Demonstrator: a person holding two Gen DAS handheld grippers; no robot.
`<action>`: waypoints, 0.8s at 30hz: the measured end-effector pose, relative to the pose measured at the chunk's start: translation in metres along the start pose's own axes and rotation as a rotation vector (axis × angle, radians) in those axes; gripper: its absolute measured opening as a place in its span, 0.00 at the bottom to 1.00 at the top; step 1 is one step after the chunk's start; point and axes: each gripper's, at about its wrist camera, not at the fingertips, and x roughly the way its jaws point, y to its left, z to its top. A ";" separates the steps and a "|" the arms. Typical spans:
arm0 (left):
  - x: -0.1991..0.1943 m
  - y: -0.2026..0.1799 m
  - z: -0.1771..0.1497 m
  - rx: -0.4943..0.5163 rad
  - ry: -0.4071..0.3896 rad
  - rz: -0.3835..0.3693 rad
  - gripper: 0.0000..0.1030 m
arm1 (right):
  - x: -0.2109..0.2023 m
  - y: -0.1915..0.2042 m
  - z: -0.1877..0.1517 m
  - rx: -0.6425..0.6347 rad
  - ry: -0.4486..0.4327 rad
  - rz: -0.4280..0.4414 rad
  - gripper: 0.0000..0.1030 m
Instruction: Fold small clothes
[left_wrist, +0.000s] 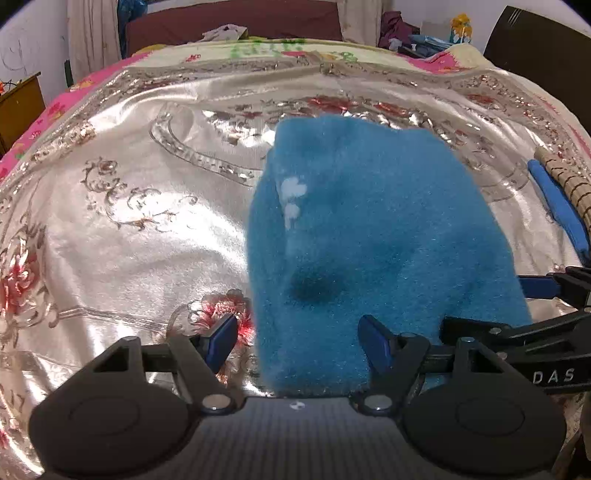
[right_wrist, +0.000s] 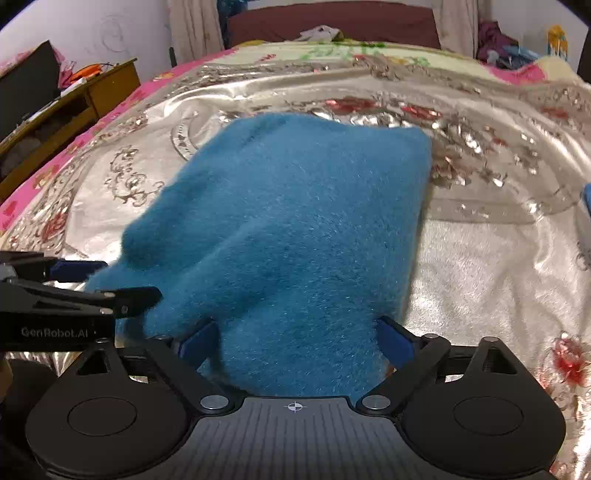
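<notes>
Both tongs hang over a bed, side by side, each with its jaws apart. Left tongs (left_wrist: 297, 341) stand open with the near left edge of a blue garment (left_wrist: 369, 236) lying in the gap: the right finger sits over the fleece, the left finger is off it, over the bedspread (left_wrist: 129, 221). Right tongs (right_wrist: 295, 341) are spread wide with the garment's near end filling the space between the fingers; whether the pads press on the cloth cannot be told.

Only the left view shows a small white patch on the garment, ahead of the left tongs near its left edge, and a dark spot closer in. It also shows the right tongs coming in from the right side, and beyond them a blue strip (left_wrist: 557, 206) beside something beige with stitching. Only the right view shows the garment's right edge and far right corner, and the left tongs entering from the left, just beside the cloth's near left corner.

Fuzzy and teal-blue, the garment lies spread on the bedspread ahead of both tongs, roughly four-sided, with soft bumps and a raised ridge running from its left side toward the right tongs.

Shiny cream bedspread with red flowers and silver scrolls covers the bed, a pink floral sheet showing at its edges. Far ahead is a dark red headboard (right_wrist: 332, 22) with curtains and heaped clothes; left of the right tongs stands a wooden desk (right_wrist: 74, 99).
</notes>
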 end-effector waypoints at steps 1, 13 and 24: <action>0.003 0.000 0.001 -0.001 0.005 -0.002 0.76 | 0.004 -0.003 0.002 0.008 0.010 0.003 0.94; 0.015 -0.006 0.011 -0.008 0.017 0.022 0.76 | 0.016 -0.017 0.016 0.071 0.056 0.022 0.93; -0.010 -0.016 0.005 0.001 -0.011 0.049 0.75 | -0.030 -0.023 -0.004 0.137 0.012 0.047 0.93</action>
